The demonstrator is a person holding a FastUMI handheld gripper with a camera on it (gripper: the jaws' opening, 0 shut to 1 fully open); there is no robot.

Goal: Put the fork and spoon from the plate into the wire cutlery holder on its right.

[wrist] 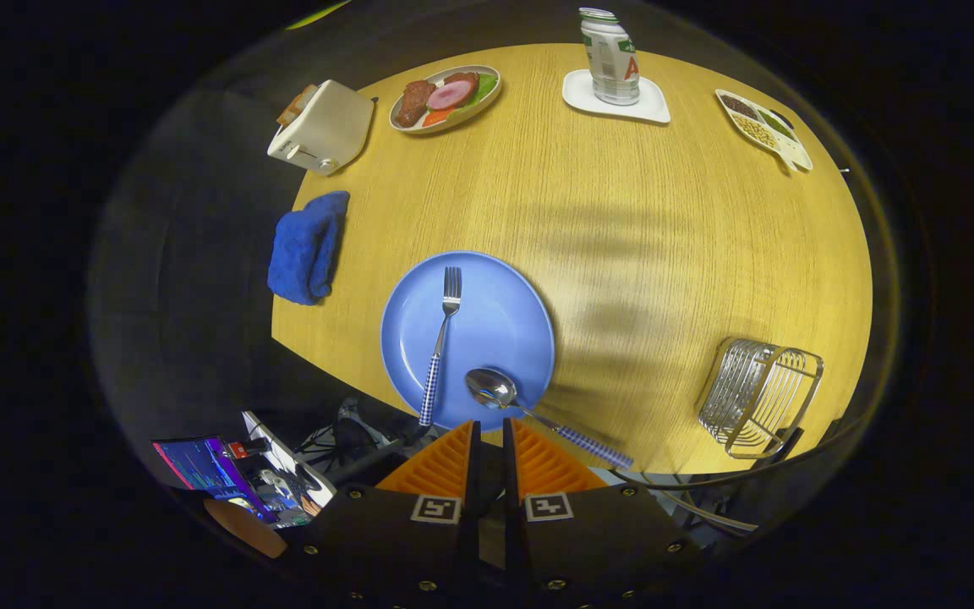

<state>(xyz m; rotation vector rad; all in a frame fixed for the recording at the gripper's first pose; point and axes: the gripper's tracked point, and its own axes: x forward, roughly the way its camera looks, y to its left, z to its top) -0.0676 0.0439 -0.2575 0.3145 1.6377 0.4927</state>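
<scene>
Surface: a round wooden table [622,220] fills the middle of the frame, with dark booth floor around it at the left
Plate: a blue plate [500,326] sits at the near edge of the table, lower centre of the frame, just ahead of the fingertips
Fork: a fork [440,342] with a checked handle lies on the left half of the plate, tines pointing away toward the top of the frame, handle end reaching over the near rim
Spoon: a spoon [529,410] has its bowl on the lower right part of the plate, and its checked handle runs off the rim down to the right across the table edge, just beside the right finger
Cutlery holder: a wire cutlery holder [757,393] stands at the lower right of the table, well apart from the plate and to its right; nothing shows inside it
Gripper: the gripper [488,431] is at the bottom centre of the frame, its two fingers nearly together with only a narrow gap between them, holding nothing, tips just short of the plate's near rim
Left side: a blue cloth [308,245] lies over the table's left edge, and a white toaster [322,127] stands above it at upper left
Far side: a dish of food [446,97] at upper centre, a can [610,55] on a white coaster [654,106] to its right, and a divided tray [762,127] at upper right
Below the table: a lit screen [212,474] shows at lower left
</scene>
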